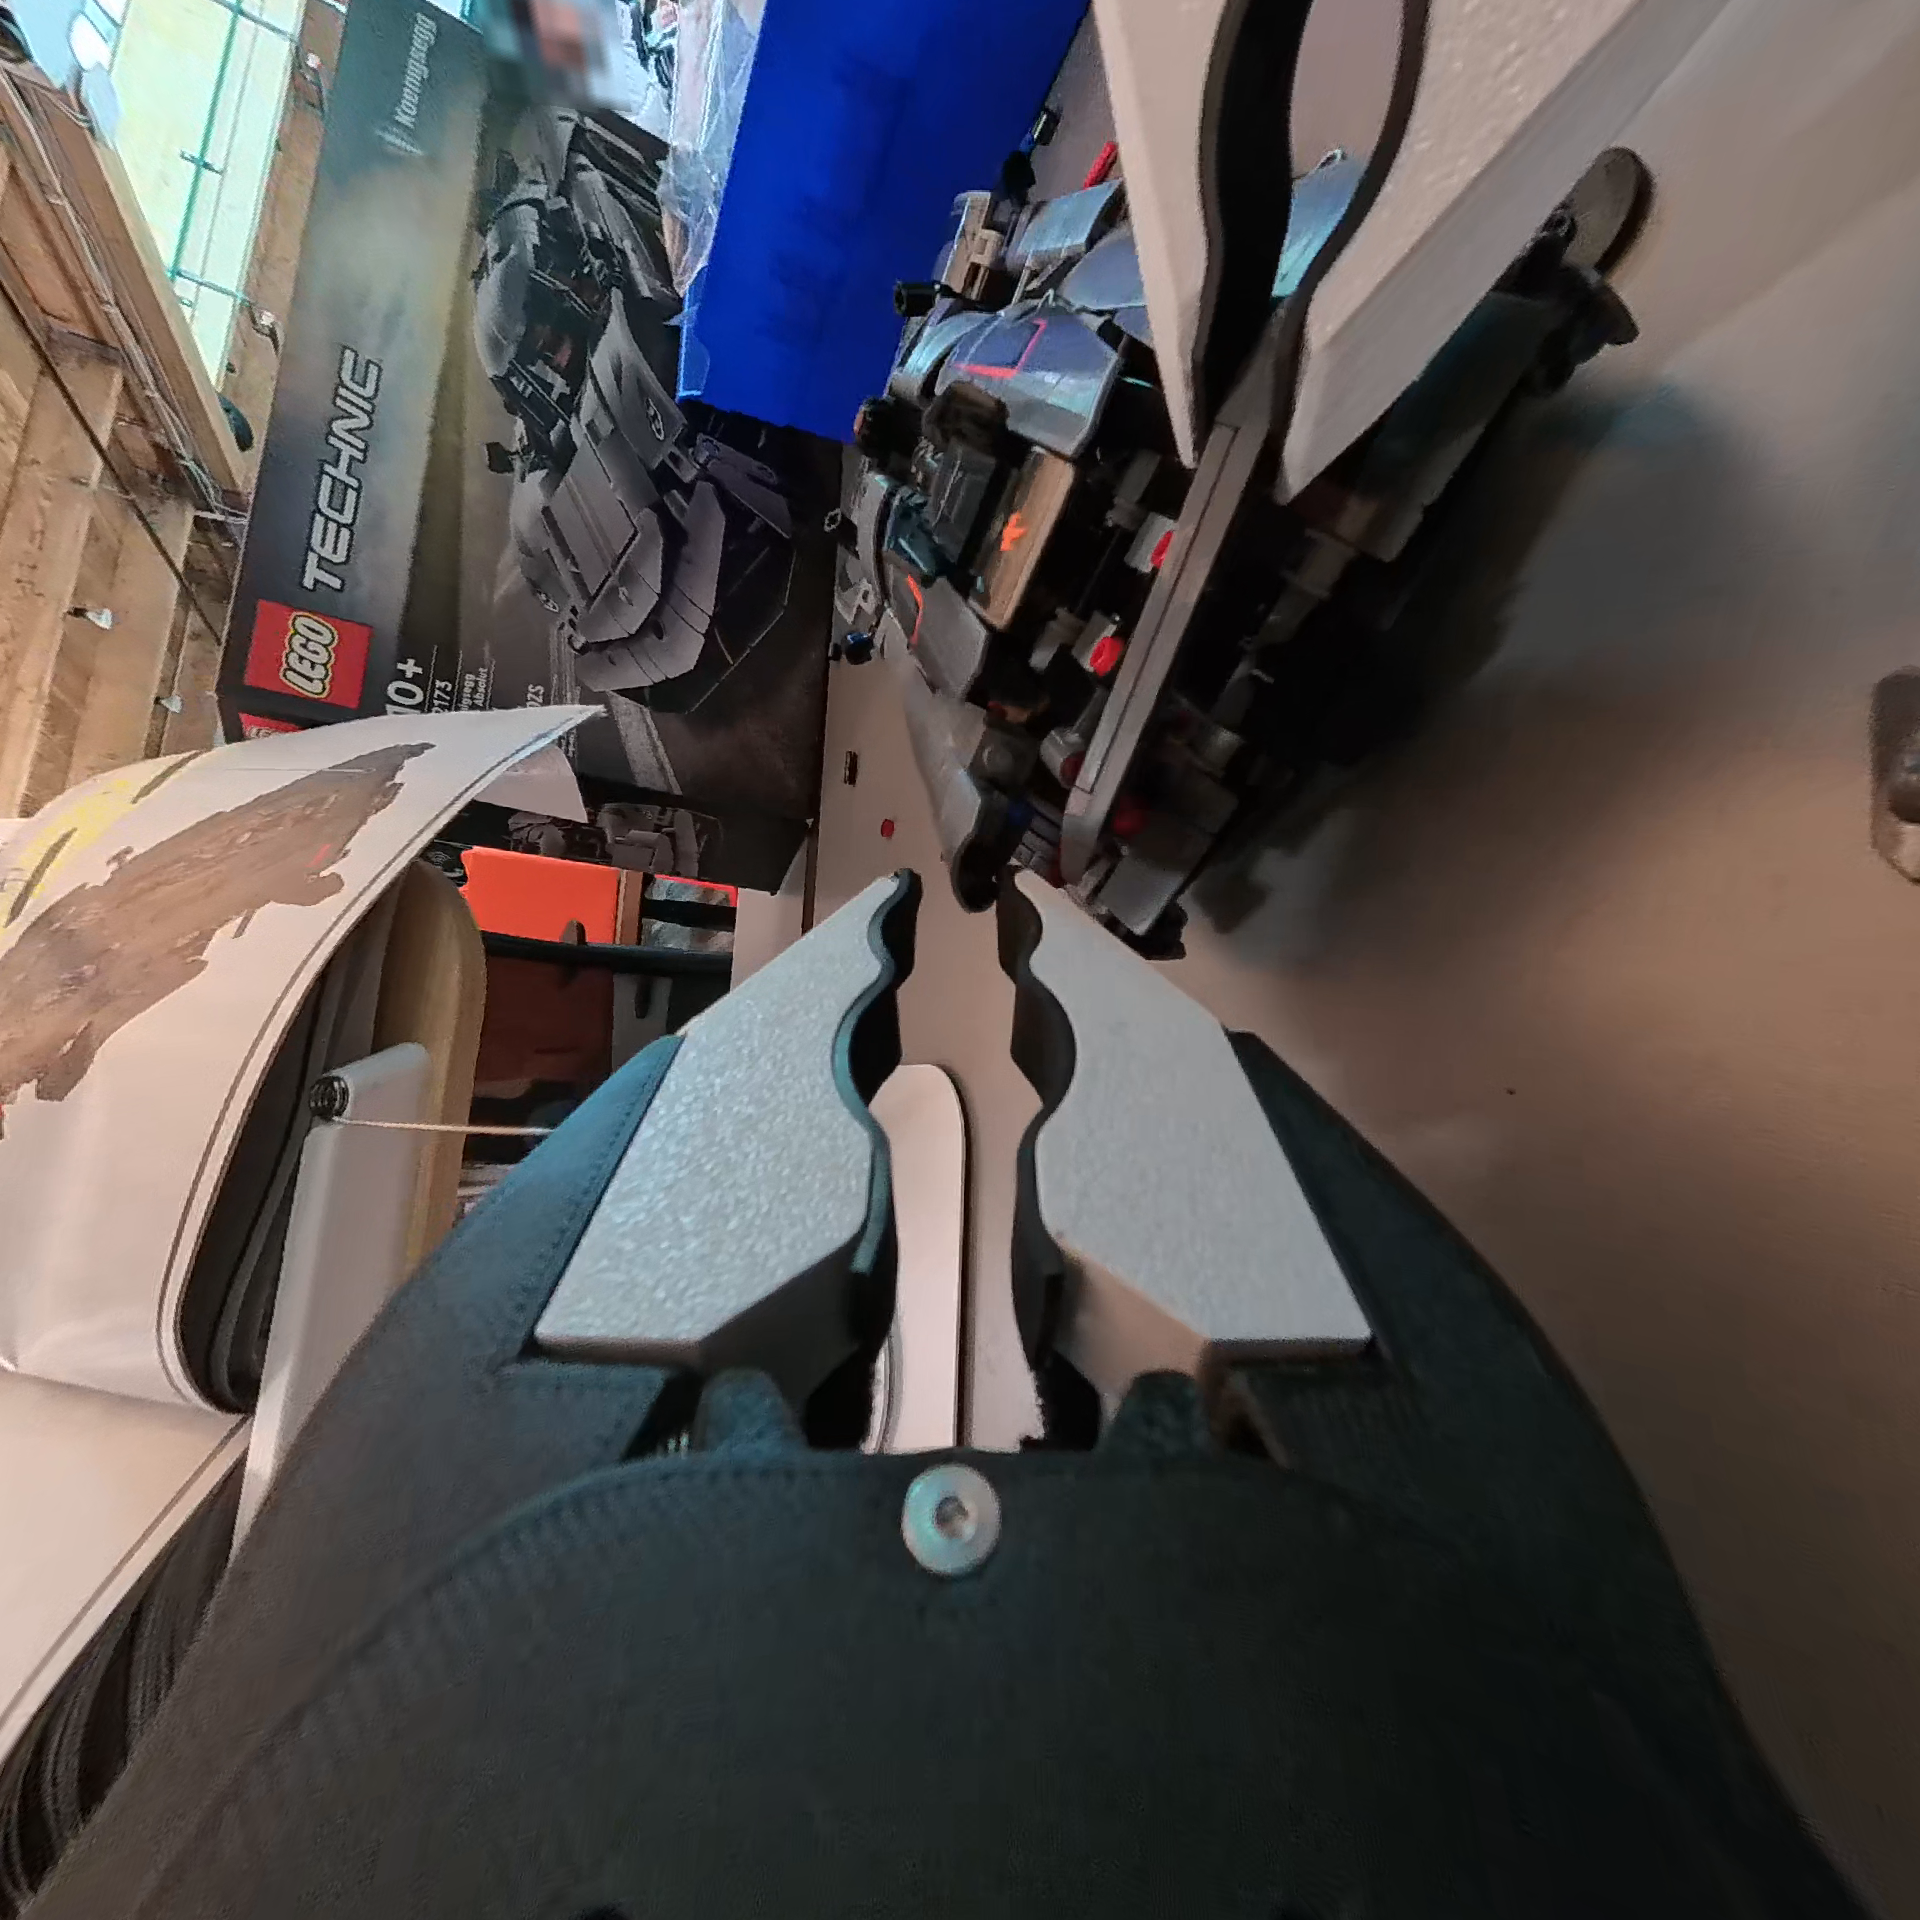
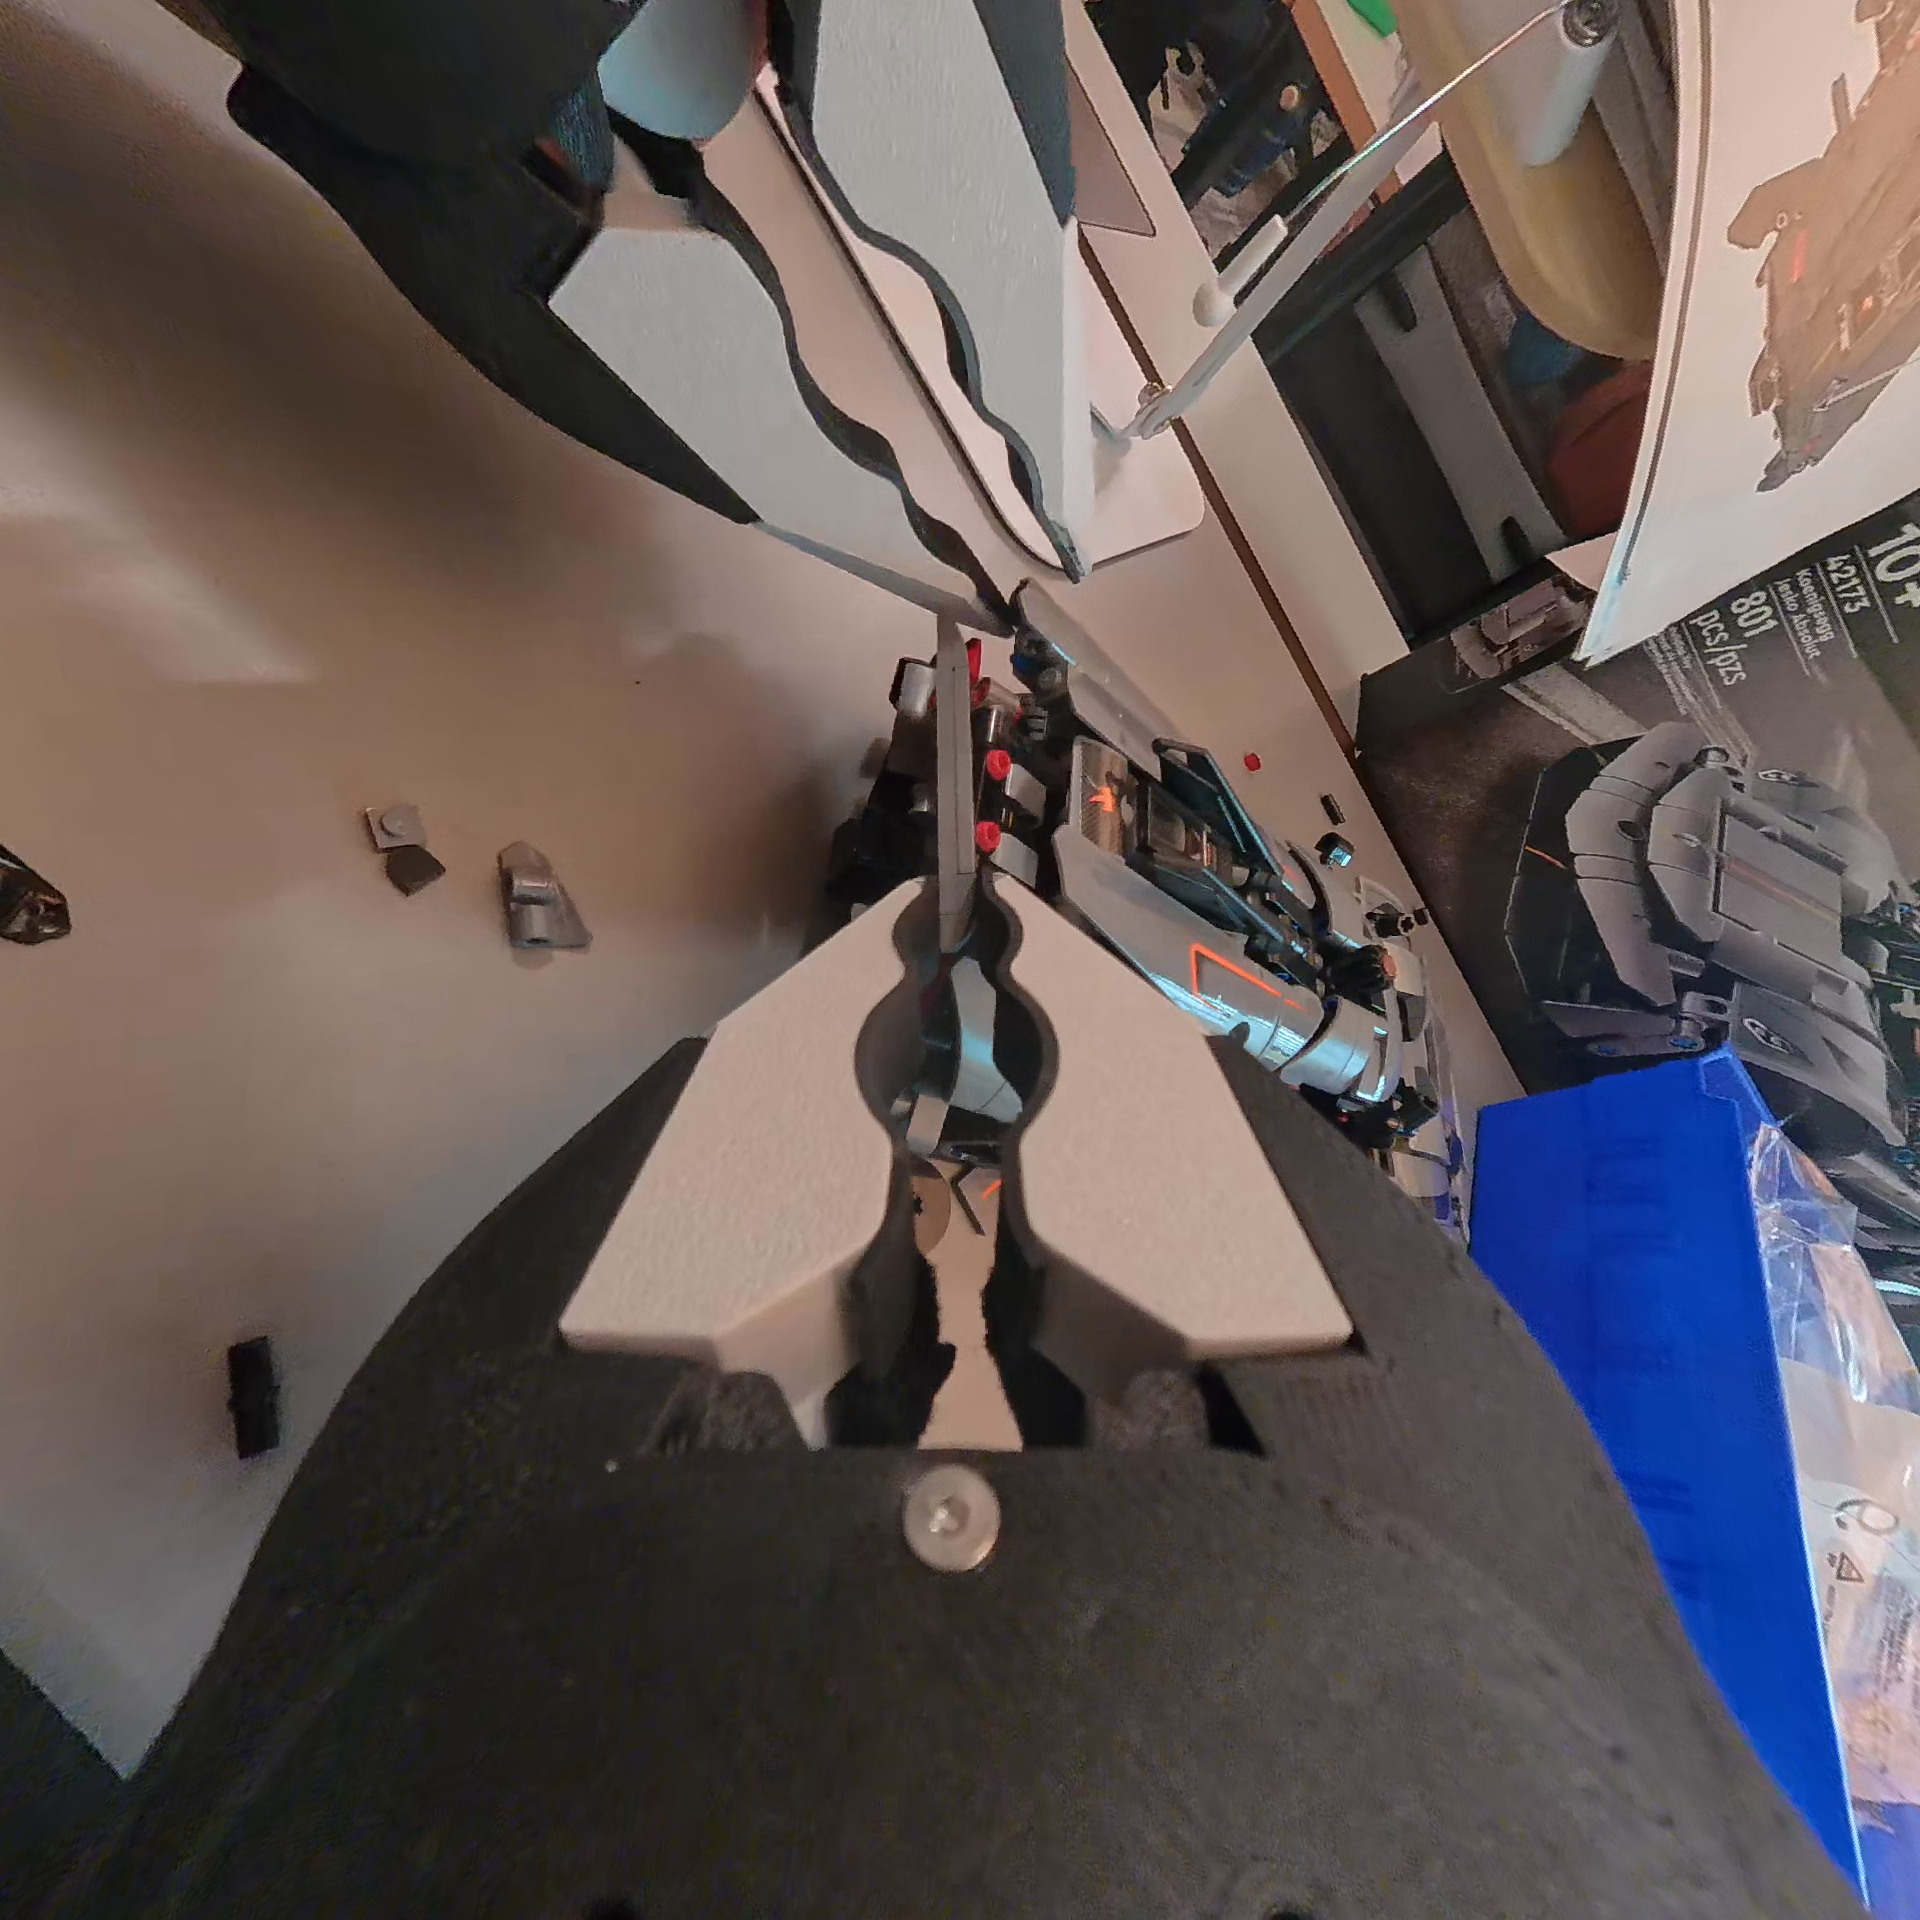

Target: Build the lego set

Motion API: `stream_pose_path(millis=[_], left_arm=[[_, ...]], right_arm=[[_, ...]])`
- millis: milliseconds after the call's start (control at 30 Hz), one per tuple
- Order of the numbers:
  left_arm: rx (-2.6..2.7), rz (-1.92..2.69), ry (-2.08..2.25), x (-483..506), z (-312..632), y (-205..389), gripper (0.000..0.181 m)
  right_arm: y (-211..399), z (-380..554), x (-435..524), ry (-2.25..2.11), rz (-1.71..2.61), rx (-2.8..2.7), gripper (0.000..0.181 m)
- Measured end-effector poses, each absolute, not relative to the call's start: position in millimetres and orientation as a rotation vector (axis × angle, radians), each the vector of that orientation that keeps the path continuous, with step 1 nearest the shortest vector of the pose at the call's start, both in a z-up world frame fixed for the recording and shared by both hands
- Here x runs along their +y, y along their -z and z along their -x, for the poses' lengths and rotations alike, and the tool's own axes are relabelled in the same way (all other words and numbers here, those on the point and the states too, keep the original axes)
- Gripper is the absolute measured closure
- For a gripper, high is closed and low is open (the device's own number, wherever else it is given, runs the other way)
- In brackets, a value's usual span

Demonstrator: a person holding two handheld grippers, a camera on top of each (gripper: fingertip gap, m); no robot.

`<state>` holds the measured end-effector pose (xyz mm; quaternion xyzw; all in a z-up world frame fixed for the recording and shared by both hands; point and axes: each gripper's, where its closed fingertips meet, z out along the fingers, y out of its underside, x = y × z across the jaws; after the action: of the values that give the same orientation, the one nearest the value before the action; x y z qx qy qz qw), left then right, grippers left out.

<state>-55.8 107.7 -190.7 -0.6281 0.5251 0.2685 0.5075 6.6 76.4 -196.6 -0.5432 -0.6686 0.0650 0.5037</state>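
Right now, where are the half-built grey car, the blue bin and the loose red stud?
Grey car (image 2: 1174, 831), right wrist view, on its dark roof panel.
Blue bin (image 2: 1642, 1351), right wrist view, on its outer side wall.
Red stud (image 2: 1252, 762), right wrist view, on the small piece lying on the table beside the car.

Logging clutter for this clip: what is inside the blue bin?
In the right wrist view, clear plastic bags bulge out of the blue bin. The bin's wall and the bags hide whatever lies deeper, and the bags' contents cannot be made out.
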Motion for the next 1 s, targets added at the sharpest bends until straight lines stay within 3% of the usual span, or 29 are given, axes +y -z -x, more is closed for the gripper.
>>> stream_pose_path(millis=[733,1000], left_arm=[[1.206,1.568,-0.558,114,58,186,0.175],[1.245,1.594,-0.564,111,58,197,0.169]], right_arm=[[181,-7,75,-0.163,1.259,-1.558,0.177],[177,-12,80,-0.139,1.263,-1.53,0.177]])
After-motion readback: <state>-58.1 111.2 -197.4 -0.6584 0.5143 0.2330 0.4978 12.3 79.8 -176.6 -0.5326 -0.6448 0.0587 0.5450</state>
